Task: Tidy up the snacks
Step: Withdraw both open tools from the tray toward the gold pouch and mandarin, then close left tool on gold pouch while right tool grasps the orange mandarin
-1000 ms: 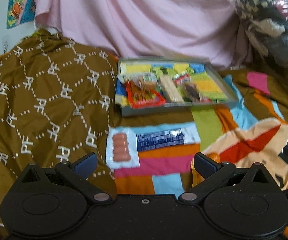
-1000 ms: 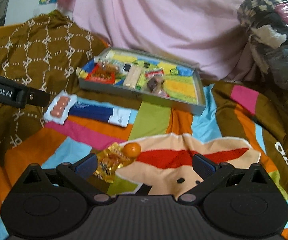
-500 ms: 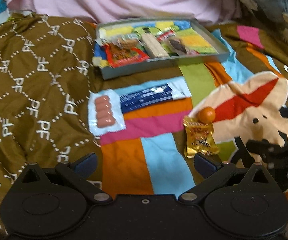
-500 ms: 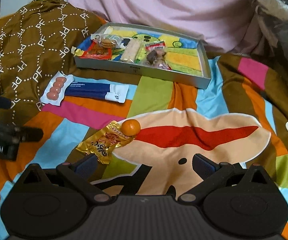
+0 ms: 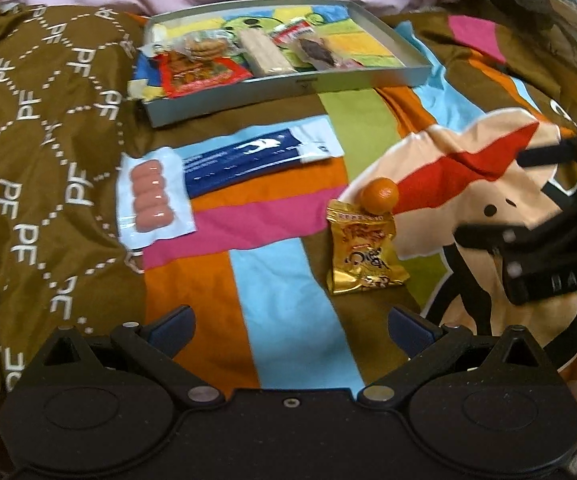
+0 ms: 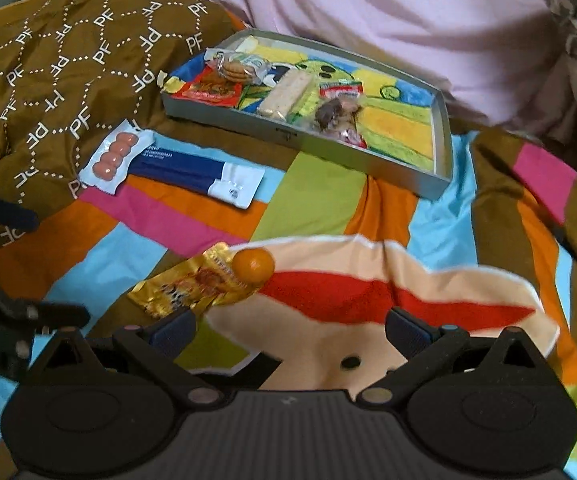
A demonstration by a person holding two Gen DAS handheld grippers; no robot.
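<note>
- Snacks: gold packet (image 5: 364, 250) and orange (image 5: 378, 195) lie loose on the bedspread, near the tray (image 5: 288, 84).
- We hold both hand-held grippers, left (image 5: 290, 322) and right (image 6: 290, 326), spread apart and empty.
- Next, we judge, comes closing on the packet.

Spread across the whole near ground: a multicoloured patchwork-print bedspread (image 6: 316, 200) with orange, pink, sky-blue and lime blocks and a cream cartoon face with a red band. Draped over the bedspread's left side: a brown quilted cover (image 5: 28, 128) with white dotted diamonds and "PF" letters. Bunched behind the bedspread's far edge: a pale pink cloth (image 6: 388, 12). Heaped at the bedspread's far right corner: dark patterned fabric under clear plastic (image 6: 576, 36), blurred.
</note>
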